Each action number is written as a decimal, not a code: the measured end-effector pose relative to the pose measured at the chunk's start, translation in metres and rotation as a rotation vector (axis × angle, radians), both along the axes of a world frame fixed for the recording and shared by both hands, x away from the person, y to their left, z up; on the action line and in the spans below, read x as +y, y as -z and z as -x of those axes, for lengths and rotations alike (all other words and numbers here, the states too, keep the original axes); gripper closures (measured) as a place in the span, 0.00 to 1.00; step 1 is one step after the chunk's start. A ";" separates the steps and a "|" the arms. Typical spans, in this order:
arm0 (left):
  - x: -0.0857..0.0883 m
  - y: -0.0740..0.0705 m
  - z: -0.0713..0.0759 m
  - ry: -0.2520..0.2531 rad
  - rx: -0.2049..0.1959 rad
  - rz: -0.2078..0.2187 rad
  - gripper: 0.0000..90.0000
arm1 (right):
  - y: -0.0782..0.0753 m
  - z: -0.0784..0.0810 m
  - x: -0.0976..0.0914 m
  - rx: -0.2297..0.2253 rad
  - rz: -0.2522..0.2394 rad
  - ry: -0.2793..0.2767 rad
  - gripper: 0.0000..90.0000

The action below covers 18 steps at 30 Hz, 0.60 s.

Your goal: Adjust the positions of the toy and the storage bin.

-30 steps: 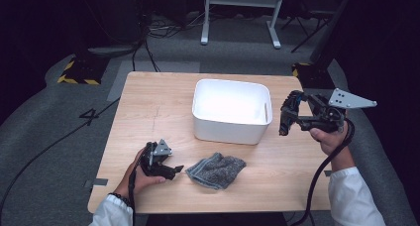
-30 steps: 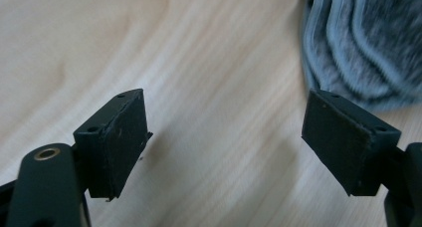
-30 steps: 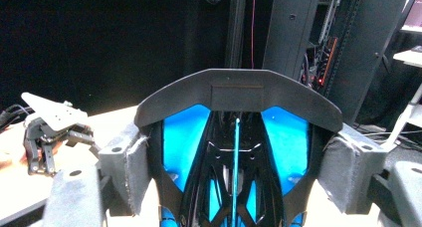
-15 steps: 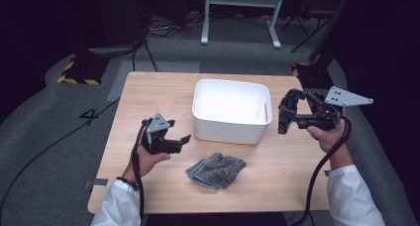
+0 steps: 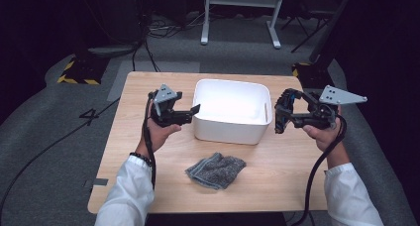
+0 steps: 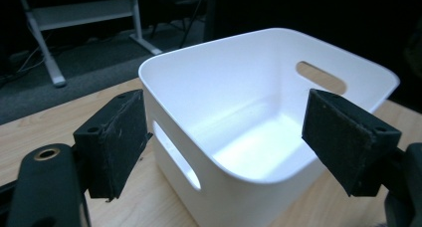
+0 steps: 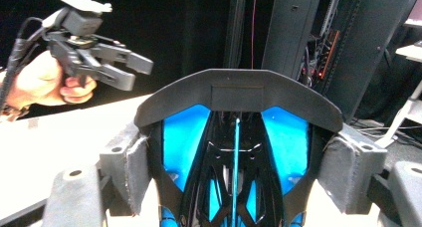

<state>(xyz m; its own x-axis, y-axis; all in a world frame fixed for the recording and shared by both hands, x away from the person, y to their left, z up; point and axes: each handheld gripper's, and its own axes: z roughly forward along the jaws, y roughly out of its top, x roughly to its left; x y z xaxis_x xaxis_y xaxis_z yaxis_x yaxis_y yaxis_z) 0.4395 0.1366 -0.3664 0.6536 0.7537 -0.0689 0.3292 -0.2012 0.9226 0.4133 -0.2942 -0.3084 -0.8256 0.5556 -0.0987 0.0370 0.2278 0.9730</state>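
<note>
A white plastic bin (image 5: 228, 132) with slot handles stands empty at the middle of the wooden table (image 5: 282, 171). My left gripper (image 5: 192, 114) hovers just left of the bin, its jaws open and pointing at the bin's near corner (image 6: 199, 152), with nothing between its pads (image 6: 117, 137). At the bin's right side, my right gripper (image 5: 278, 118) is shut on a black frame with blue panels (image 7: 236, 95), which sits upright between its pads (image 7: 137, 172). The frame (image 5: 288, 98) hangs in the air beside the bin.
A crumpled grey cloth (image 5: 216, 170) lies on the table in front of the bin. Beyond the table are grey carpet, cables, a white metal stand (image 5: 240, 0) and dark racks (image 7: 298, 43). From the right gripper view, my left gripper (image 7: 124, 67) appears far off.
My left gripper has risen from the table's front left and moved up beside the bin's left wall, still open. The right gripper has stayed in place with the frame.
</note>
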 end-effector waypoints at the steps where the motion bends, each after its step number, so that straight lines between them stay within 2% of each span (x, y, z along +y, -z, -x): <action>1: -0.001 0.001 -0.004 -0.003 0.011 -0.006 0.20 | 0.000 0.000 0.000 0.001 -0.001 -0.001 0.28; 4: -0.004 0.005 -0.015 -0.031 0.030 -0.027 0.20 | 0.000 -0.001 0.001 0.003 0.001 -0.002 0.28; 7: -0.006 0.009 -0.025 -0.043 0.067 -0.025 0.22 | 0.001 -0.002 0.002 0.007 0.007 -0.002 0.28; 9: -0.009 0.013 -0.030 -0.059 0.078 -0.037 0.26 | 0.003 -0.003 0.004 0.013 0.009 -0.003 0.28; 11: -0.012 0.015 -0.034 -0.055 0.094 -0.037 0.28 | 0.004 -0.003 0.005 0.015 0.011 -0.009 0.28; 18: -0.025 0.026 -0.046 -0.050 0.156 -0.092 0.40 | 0.005 -0.005 0.007 0.017 0.020 -0.013 0.28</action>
<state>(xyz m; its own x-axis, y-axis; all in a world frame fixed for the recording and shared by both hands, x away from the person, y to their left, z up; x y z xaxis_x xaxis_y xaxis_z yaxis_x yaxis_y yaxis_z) 0.4855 0.1120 -0.3923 0.6017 0.7930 -0.0956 0.4783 -0.2618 0.8383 0.4178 -0.2869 -0.3139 -0.8346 0.5424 -0.0955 0.0505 0.2481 0.9674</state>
